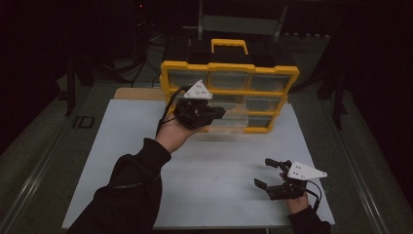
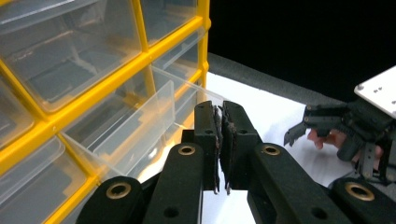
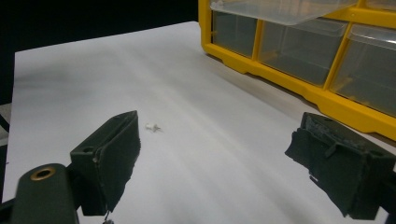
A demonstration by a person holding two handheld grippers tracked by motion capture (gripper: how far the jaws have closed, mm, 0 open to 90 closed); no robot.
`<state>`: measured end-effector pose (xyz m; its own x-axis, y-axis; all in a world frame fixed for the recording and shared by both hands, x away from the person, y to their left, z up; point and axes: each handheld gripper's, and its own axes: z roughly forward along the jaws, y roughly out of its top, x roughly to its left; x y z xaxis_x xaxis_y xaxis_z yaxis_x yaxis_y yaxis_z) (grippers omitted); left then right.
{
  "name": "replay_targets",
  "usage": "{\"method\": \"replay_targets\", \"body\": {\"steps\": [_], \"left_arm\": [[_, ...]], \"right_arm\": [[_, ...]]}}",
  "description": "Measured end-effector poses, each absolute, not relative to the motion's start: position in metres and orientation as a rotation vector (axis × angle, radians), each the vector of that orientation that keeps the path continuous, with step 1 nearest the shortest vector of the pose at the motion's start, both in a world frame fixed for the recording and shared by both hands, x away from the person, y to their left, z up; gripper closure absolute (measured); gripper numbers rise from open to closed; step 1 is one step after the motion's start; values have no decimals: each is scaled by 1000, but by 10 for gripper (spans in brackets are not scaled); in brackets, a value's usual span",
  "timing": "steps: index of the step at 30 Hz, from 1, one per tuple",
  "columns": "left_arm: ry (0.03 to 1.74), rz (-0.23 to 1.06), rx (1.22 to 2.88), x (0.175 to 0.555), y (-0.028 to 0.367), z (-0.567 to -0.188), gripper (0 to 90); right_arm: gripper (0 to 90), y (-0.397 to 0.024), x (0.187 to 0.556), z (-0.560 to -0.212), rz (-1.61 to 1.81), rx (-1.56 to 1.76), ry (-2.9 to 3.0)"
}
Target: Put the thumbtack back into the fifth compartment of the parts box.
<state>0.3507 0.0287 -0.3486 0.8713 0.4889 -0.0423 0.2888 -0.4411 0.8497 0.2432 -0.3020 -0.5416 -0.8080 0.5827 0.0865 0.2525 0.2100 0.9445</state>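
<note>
Drawer [image 1: 229, 123] juts out of the yellow cabinet [image 1: 229, 70], just beside the left gripper [image 1: 220, 112], whose jaws are pressed together on nothing. Next, I judge, something goes in: the right gripper [image 1: 265, 173], spread, waits near a small white piece [image 3: 152, 126] on the surface [image 1: 219, 165].

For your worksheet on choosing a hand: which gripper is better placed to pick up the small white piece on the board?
Probably the right gripper: open, with the small white piece just ahead. The left gripper is shut, up by the drawer.
</note>
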Motion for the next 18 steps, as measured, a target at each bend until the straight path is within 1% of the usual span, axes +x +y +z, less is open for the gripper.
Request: {"method": "replay_targets", "body": {"steps": [2, 8, 18], "left_arm": [[565, 243, 2056, 353, 26, -348, 848], [582, 258, 2041, 359, 19, -348, 848], [681, 330, 2005, 369, 1, -353, 847]], "right_arm": [[136, -302, 243, -542, 1625, 786, 2201], [136, -301, 243, -542, 1629, 787, 2204], [136, -302, 243, -541, 1628, 783, 2201]]}}
